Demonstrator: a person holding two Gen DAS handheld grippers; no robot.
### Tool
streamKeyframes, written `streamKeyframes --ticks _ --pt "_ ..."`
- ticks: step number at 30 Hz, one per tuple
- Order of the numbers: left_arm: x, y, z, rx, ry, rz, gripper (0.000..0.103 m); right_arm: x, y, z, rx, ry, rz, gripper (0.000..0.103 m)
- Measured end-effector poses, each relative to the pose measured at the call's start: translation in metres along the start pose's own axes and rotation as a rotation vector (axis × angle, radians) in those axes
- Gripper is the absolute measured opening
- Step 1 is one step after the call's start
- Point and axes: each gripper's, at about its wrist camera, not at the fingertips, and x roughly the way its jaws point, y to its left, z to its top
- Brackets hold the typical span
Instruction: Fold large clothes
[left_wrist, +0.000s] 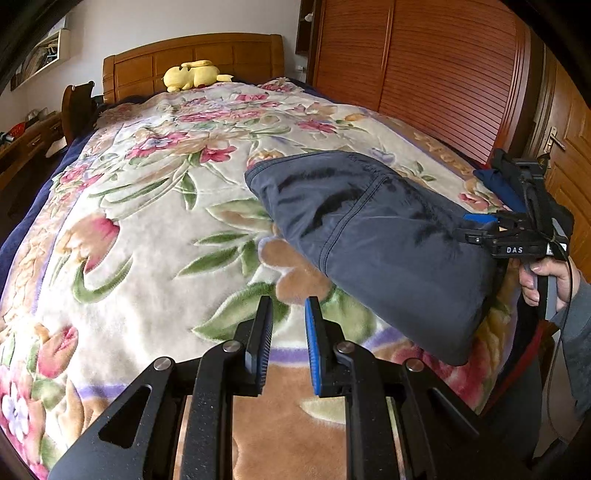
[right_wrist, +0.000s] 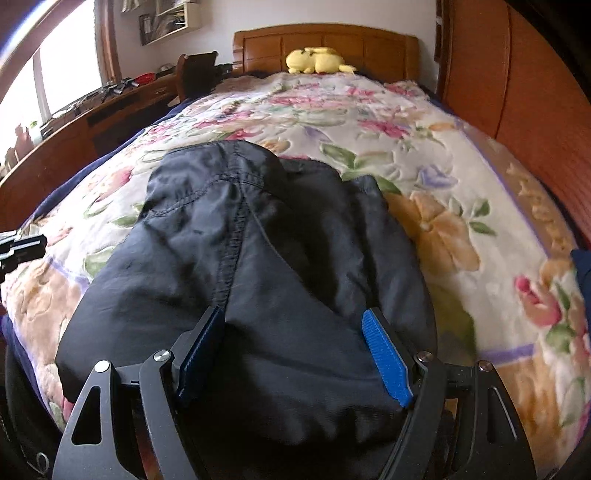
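A dark navy garment, folded into a thick bundle, lies on the floral blanket near the foot of the bed. My left gripper is open and empty, low over the blanket just left of the bundle. My right gripper is open wide, its fingers straddling the near end of the garment. It also shows in the left wrist view at the bundle's right end.
A yellow plush toy lies by the wooden headboard. A wooden wardrobe runs along the bed's right side. A desk with small items stands left. A blue cloth lies at the right edge.
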Motion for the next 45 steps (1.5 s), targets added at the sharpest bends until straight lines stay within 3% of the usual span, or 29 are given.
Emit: streamKeyframes --ticks 4,7,11,14,20,24,30,33,39,45 --pt "0.005 -0.002 0.001 -0.003 0.008 -0.004 0.018 0.008 -0.002 -0.001 0.019 0.024 0.048 0.075" --pt "0.010 -0.005 0.002 0.003 0.016 -0.007 0.018 0.006 0.000 -0.002 -0.009 0.030 0.070 0.057" --pt "0.014 -0.011 0.005 0.013 0.016 -0.015 0.018 -0.001 0.002 -0.005 -0.052 0.026 0.090 0.020" --pt "0.016 -0.015 0.009 0.020 0.011 -0.022 0.018 -0.018 0.010 -0.005 -0.103 -0.016 0.049 0.014" --pt "0.025 -0.022 0.024 0.023 -0.004 -0.046 0.019 -0.073 0.008 0.003 -0.139 -0.141 0.016 0.012" --pt "0.033 -0.033 0.037 0.046 -0.012 -0.062 0.019 -0.096 -0.005 -0.006 -0.137 -0.174 -0.016 0.012" --pt "0.051 -0.050 0.059 0.090 -0.014 -0.078 0.020 -0.088 -0.041 -0.034 -0.064 -0.124 -0.085 0.012" --pt "0.066 -0.051 0.069 0.097 -0.003 -0.079 0.021 -0.076 -0.053 -0.044 -0.021 -0.103 -0.069 0.012" --pt "0.096 -0.052 0.086 0.105 0.025 -0.057 0.021 -0.069 -0.049 -0.049 -0.029 -0.099 -0.073 0.013" --pt "0.132 -0.043 0.103 0.095 0.052 -0.032 0.021 -0.076 -0.050 -0.043 0.009 -0.090 -0.067 0.031"
